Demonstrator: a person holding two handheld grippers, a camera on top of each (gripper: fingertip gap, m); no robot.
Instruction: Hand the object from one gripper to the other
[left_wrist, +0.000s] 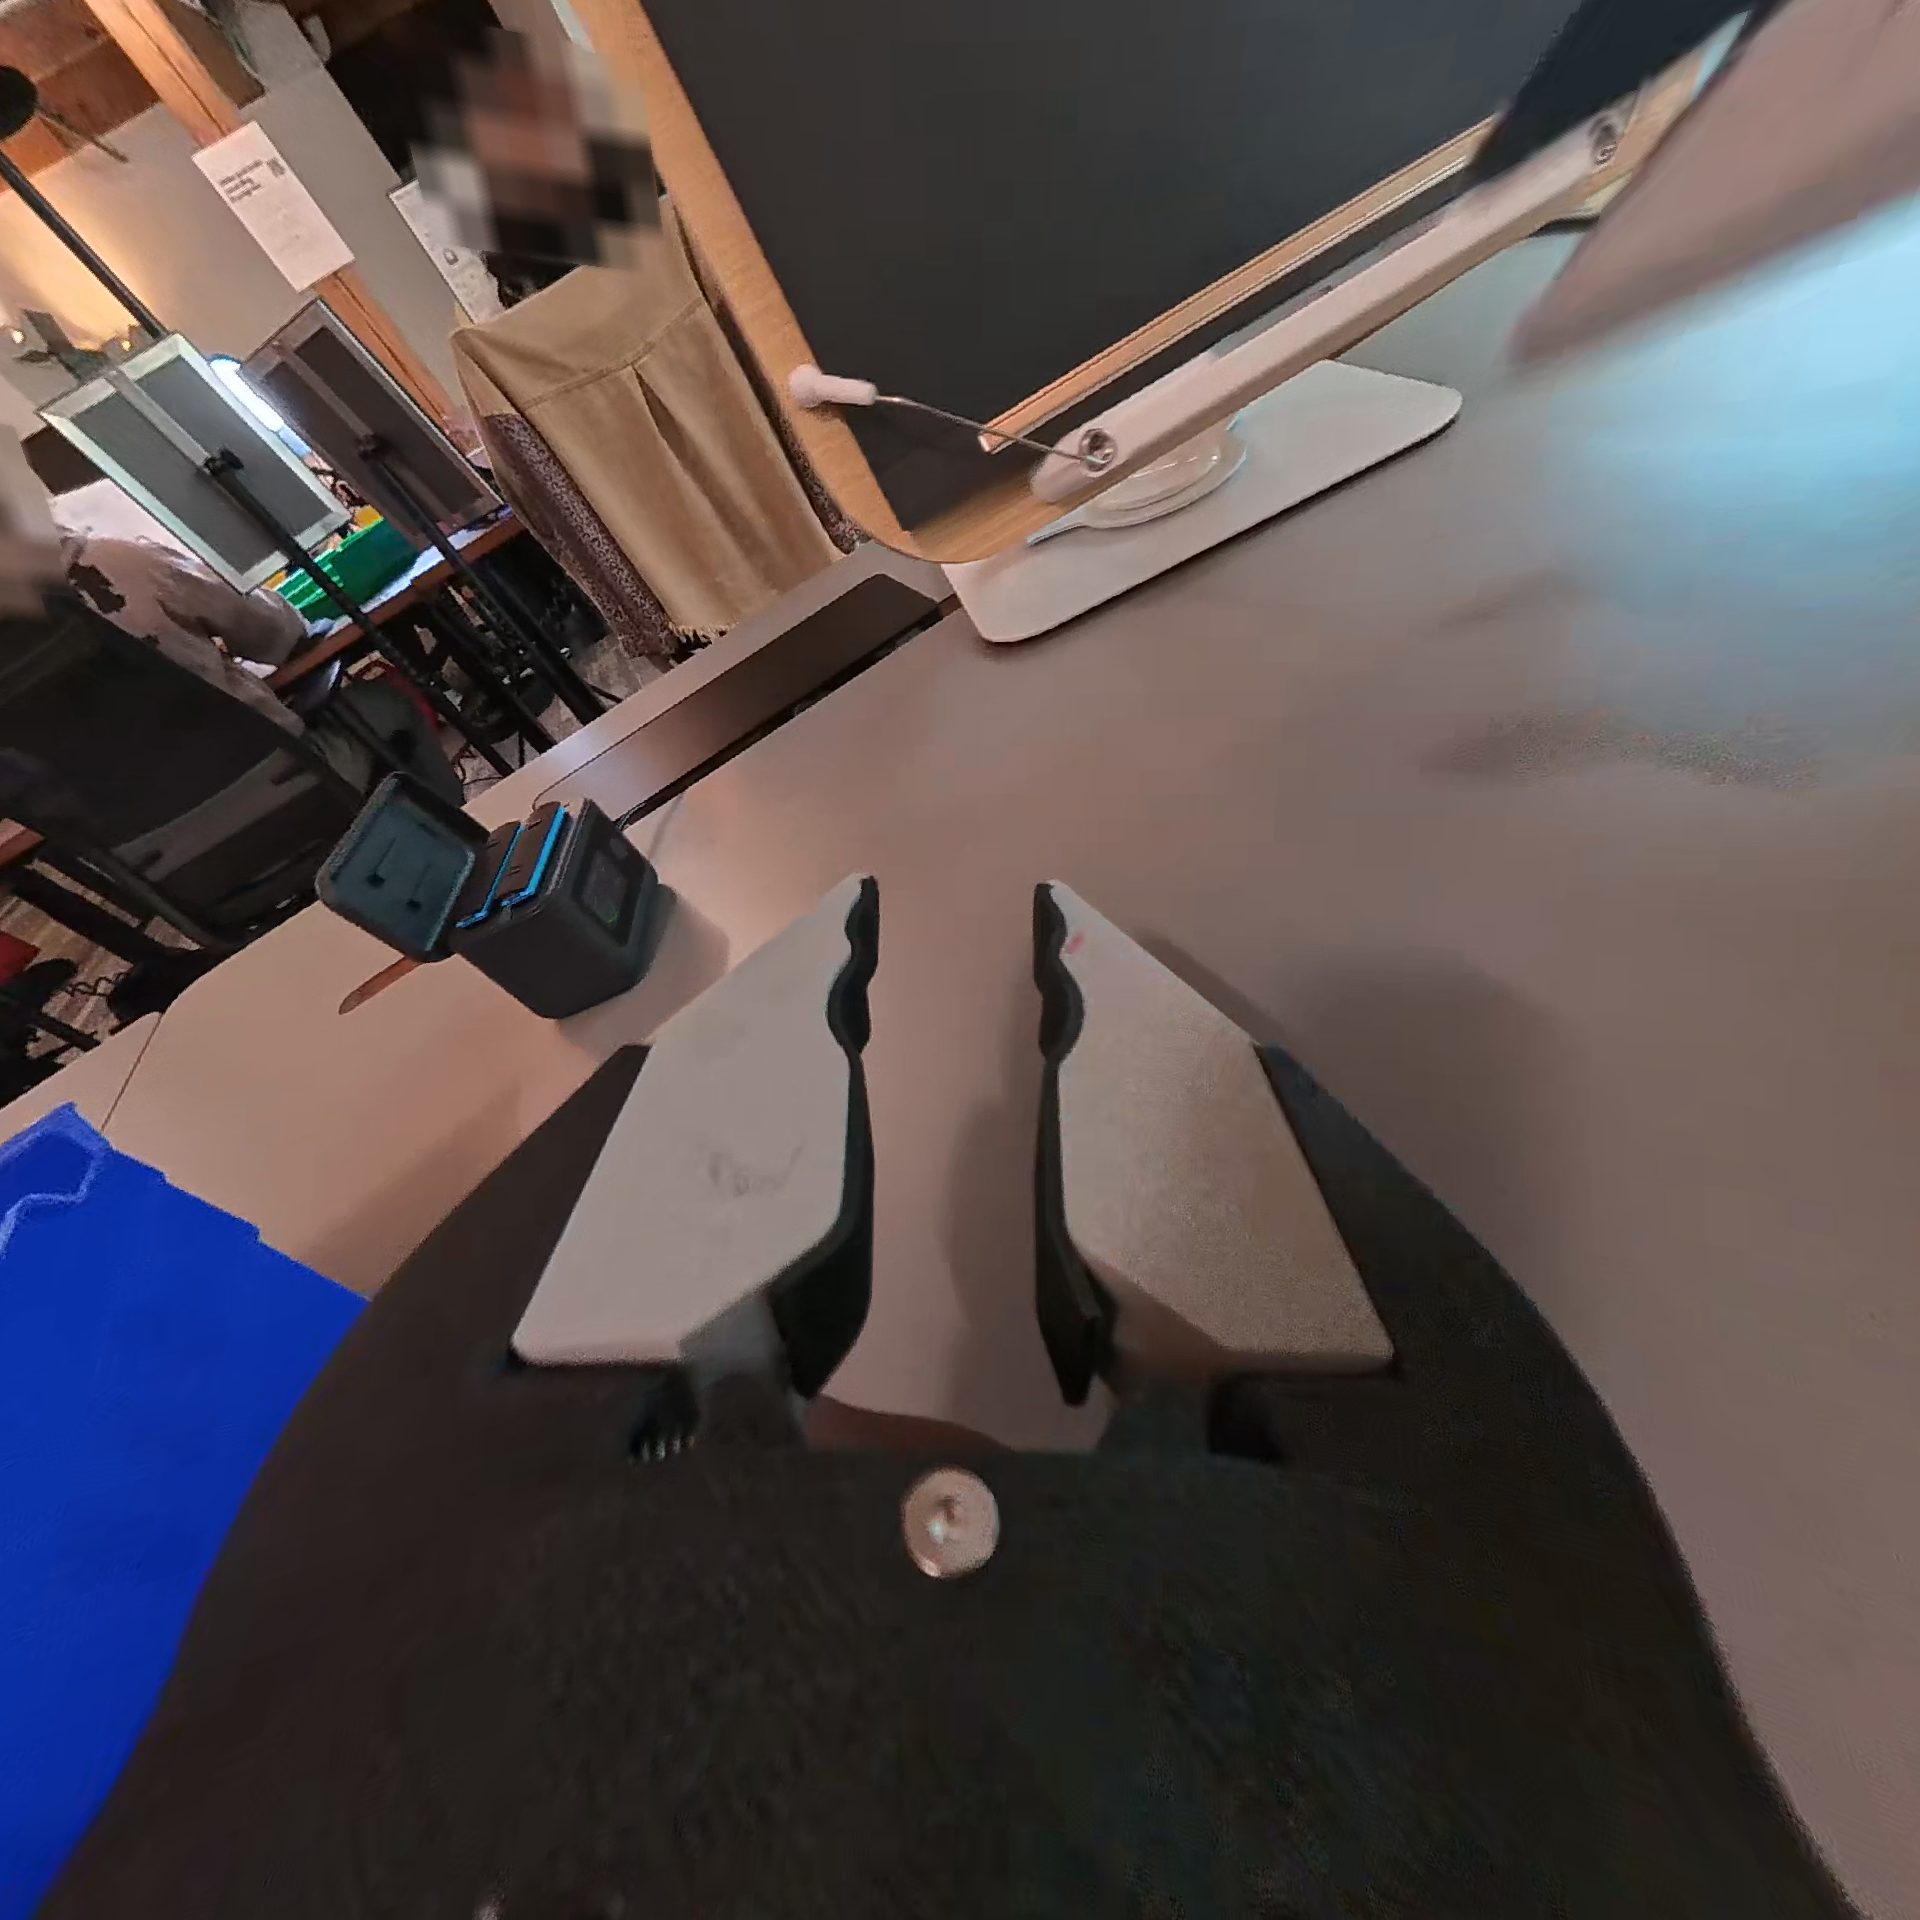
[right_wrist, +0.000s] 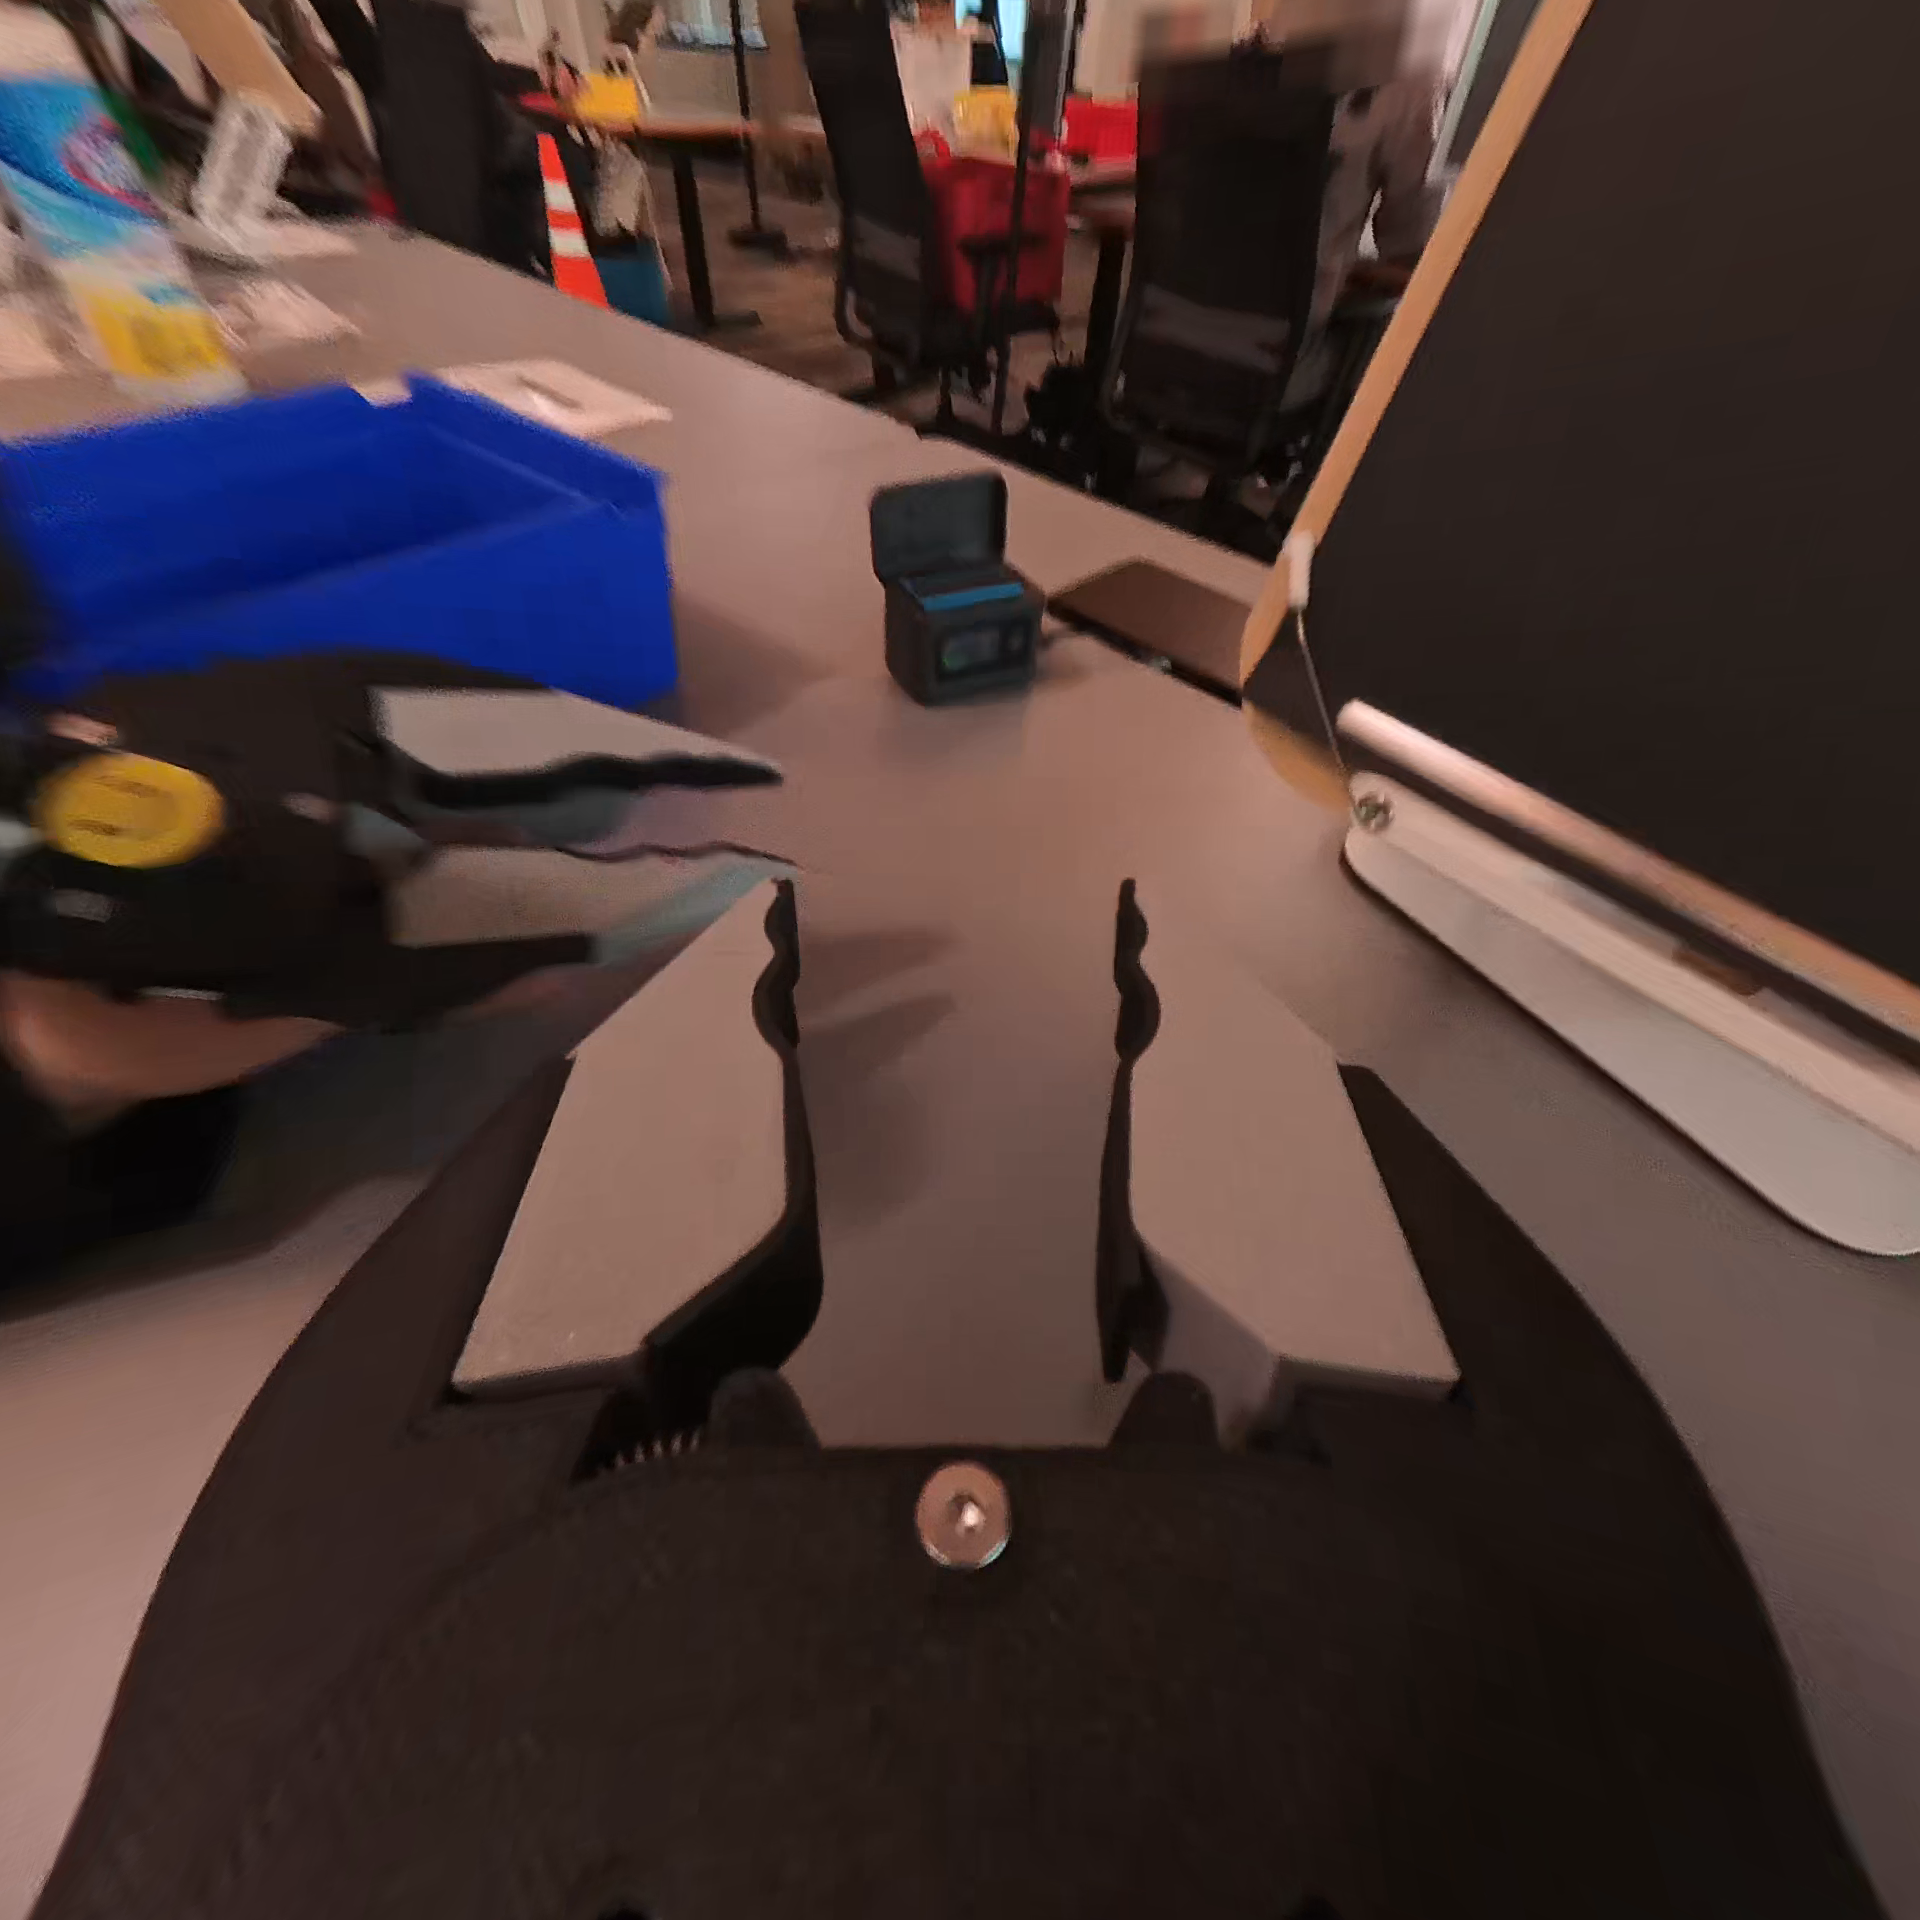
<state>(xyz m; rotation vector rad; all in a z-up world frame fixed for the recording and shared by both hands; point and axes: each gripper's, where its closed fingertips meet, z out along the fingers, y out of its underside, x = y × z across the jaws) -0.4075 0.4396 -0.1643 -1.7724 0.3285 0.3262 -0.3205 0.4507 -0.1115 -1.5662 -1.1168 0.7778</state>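
My left gripper (left_wrist: 956, 904) is open and empty, low over the grey table (left_wrist: 1247, 831). My right gripper (right_wrist: 956, 904) is open wider and also empty over the same table (right_wrist: 935, 790). In the right wrist view the left gripper (right_wrist: 779, 818) comes in from the left, turned on its side, with its tips just left of my right gripper's left fingertip (right_wrist: 784, 904). Nothing is held between either pair of fingers. I see no loose object on the table between the grippers.
A blue bin (right_wrist: 364, 540) stands at the left, also in the left wrist view (left_wrist: 104, 1403). A small dark case with its lid open (right_wrist: 956, 613) (left_wrist: 499, 904) sits near the table's far edge. A white monitor base (right_wrist: 1662, 987) (left_wrist: 1195, 499) and a dark screen are on the right. A blurred pale shape (left_wrist: 1714, 312) is at the upper right. The tips of one gripper are about 11 cm away from the tips of the other.
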